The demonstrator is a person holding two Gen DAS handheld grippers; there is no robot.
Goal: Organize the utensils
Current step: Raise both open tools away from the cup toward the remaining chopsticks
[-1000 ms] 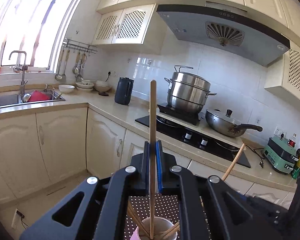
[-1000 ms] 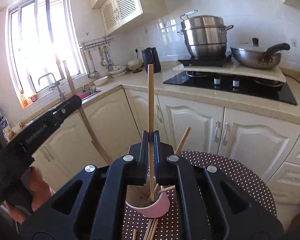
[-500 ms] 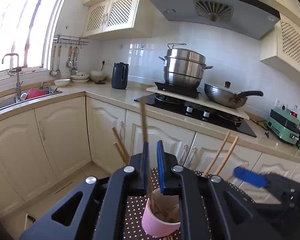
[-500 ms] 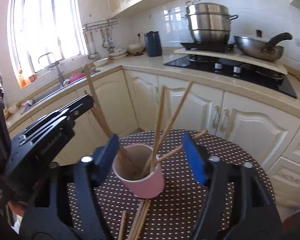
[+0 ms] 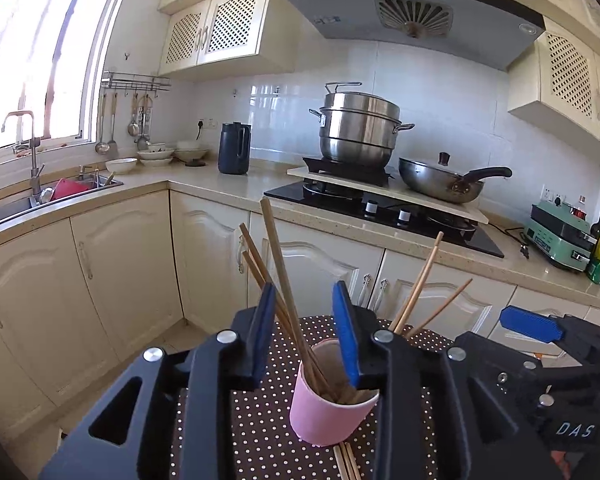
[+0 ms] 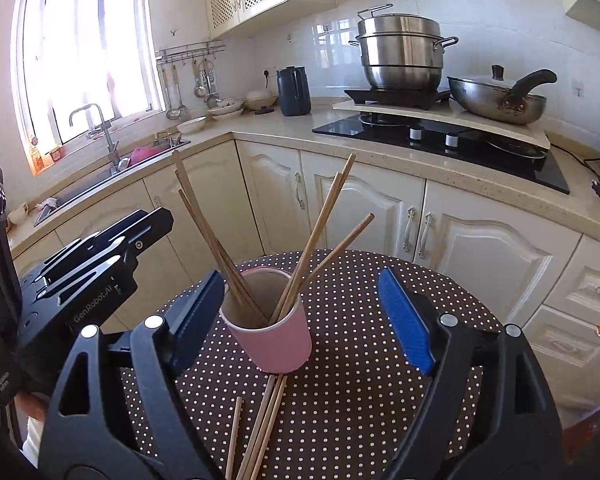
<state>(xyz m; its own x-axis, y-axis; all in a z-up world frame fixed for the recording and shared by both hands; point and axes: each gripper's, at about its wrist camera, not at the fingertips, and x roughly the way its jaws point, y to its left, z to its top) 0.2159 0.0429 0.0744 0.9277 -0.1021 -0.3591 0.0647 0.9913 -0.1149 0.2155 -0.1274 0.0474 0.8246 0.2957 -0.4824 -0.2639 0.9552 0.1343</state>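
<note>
While both sets of jaws are opening, neither pad presses on anything. The left gripper (image 5: 306, 330) has a tall chopstick (image 5: 281, 276) standing loose in the gap between its blue pads, its lower end in the pink cup (image 5: 328, 412) just below the fingertips. The right gripper (image 6: 304, 316) stands spread wide, released, with the pink cup (image 6: 278, 340) between its fingers, nearer the left one and touching neither. Several chopsticks (image 6: 320, 232) lean in the cup; more loose chopsticks (image 6: 260, 424) lie on the dotted tablecloth (image 6: 360, 400) under the fingers, beside the cup's base.
</note>
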